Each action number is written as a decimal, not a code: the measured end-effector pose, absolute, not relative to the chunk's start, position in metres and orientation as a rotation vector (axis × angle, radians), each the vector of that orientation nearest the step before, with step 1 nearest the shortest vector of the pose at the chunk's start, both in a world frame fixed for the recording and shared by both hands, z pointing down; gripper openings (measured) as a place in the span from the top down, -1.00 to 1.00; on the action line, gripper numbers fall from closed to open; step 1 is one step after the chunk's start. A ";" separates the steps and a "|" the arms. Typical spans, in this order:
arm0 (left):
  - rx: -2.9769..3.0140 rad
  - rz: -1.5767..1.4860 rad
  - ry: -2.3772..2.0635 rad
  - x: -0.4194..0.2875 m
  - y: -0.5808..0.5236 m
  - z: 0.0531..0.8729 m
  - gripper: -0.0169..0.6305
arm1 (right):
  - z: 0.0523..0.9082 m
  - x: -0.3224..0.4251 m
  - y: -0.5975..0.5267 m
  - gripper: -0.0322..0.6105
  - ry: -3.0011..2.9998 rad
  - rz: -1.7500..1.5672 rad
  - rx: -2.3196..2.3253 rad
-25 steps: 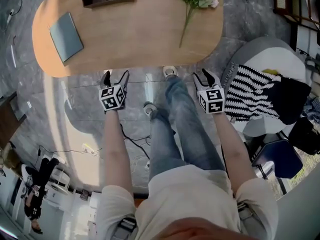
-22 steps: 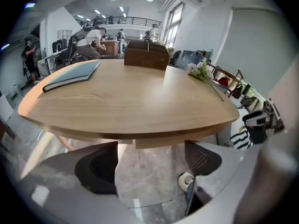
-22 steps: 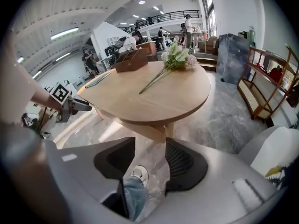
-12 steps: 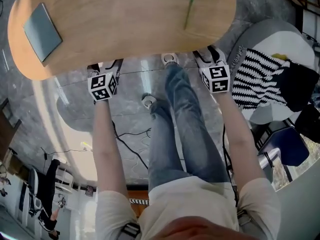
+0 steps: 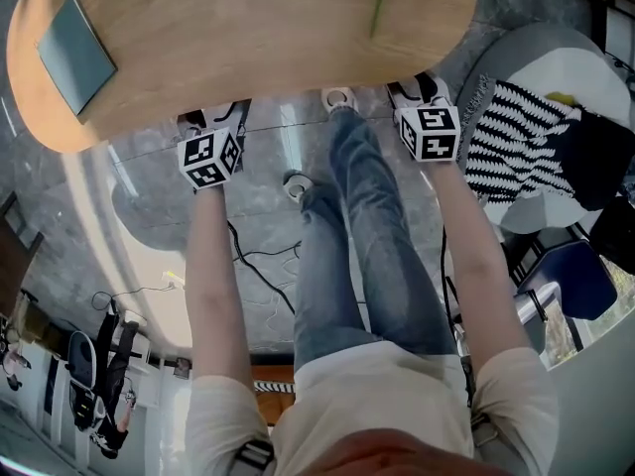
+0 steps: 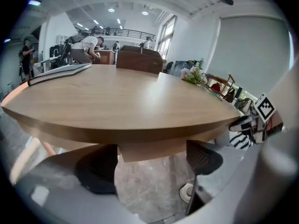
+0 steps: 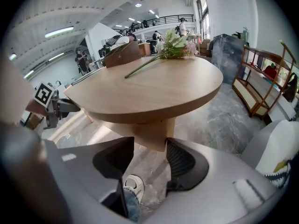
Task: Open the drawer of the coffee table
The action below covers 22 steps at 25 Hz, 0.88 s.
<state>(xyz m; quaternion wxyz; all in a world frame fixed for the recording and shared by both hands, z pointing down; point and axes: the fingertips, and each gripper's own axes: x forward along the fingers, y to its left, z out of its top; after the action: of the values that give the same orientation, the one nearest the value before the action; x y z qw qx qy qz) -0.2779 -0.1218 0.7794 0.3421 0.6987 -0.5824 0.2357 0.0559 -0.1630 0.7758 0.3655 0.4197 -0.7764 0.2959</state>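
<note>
Left gripper (image 6: 152, 158) wide open, right gripper (image 7: 149, 155) closing. Each straddles wood panel, which we take for drawer front (image 6: 152, 149), tucked under near rim of coffee table (image 5: 248, 48). We see no firm pad contact. Risks we judge: shallow bite slips off; uneven pull jams drawer; hard tug rolls flowers (image 7: 173, 43).

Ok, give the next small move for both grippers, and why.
Probably close both on the drawer front under the tabletop: it sits between the left gripper's open jaws, and the right gripper's jaws are closing round it, not yet pressing.
</note>
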 end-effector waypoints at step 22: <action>1.783 0.615 -1.508 -0.277 -0.119 0.776 -0.38 | 0.776 0.057 -0.161 0.32 -1.929 0.754 1.176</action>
<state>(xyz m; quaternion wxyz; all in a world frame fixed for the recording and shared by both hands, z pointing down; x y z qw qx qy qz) -0.2774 -0.1194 0.7755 0.3555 0.6901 -0.5836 0.2382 0.0569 -0.1612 0.7756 0.3709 0.4584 -0.7522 0.2942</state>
